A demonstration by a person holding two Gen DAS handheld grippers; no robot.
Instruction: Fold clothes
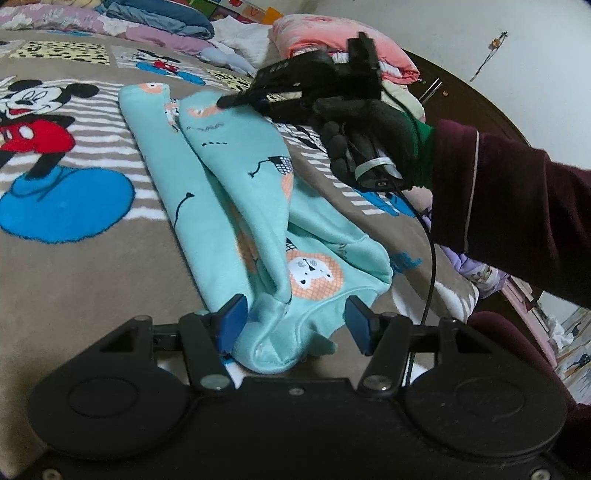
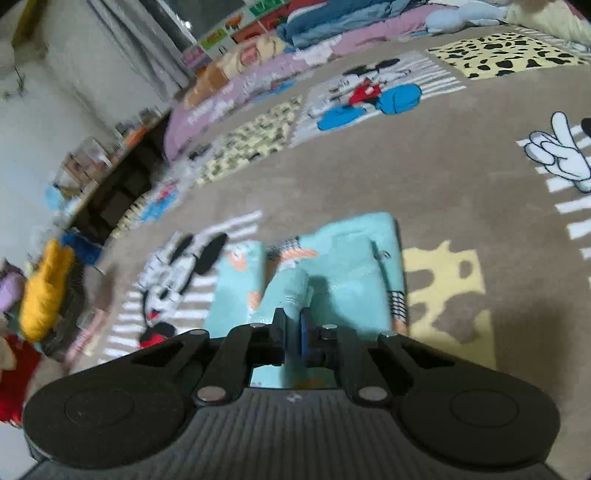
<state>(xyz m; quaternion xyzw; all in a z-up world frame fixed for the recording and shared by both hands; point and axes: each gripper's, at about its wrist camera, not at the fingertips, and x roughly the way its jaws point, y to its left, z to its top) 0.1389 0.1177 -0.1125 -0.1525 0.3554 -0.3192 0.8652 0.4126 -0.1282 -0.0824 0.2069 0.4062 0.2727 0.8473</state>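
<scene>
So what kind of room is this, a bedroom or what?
Most likely a bedroom: the turquoise pyjama pants lie on a bed's cartoon-mouse blanket, with folded quilts and a pink pillow heaped along its far edge.

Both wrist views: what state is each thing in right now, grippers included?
Pajama pants: partly folded, legs lying side by side on the blanket.
Left gripper: open, waistband end lying between its fingers.
Right gripper: shut on the pants' cuff.
Blanket: spread flat under the pants.
</scene>
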